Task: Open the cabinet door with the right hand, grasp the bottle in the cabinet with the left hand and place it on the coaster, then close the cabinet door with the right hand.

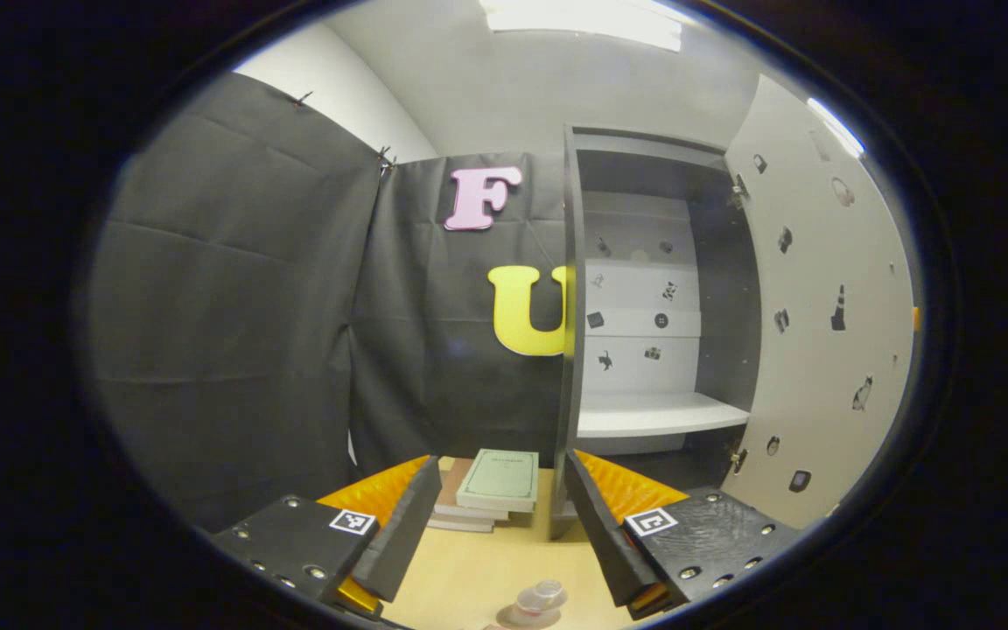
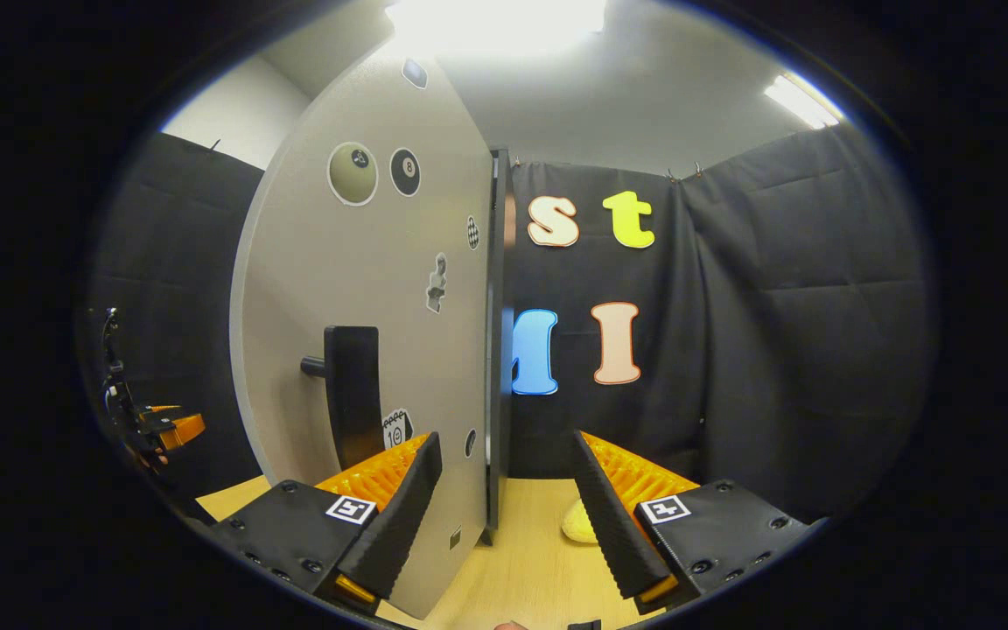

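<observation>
Two open grippers: your cabinet door [image 2: 364, 289] stands swung wide, its handle [image 2: 348, 394] just beyond the spread right gripper [image 2: 504, 516]. Left gripper [image 1: 495, 534], jaws apart, hovers over the bottle [image 1: 539, 599], cut off near the bottom edge on its coaster [image 1: 513, 619]

Left hand-held gripper [image 1: 497, 534] and right hand-held gripper [image 2: 504, 516] both gape wide, holding nothing.
</observation>
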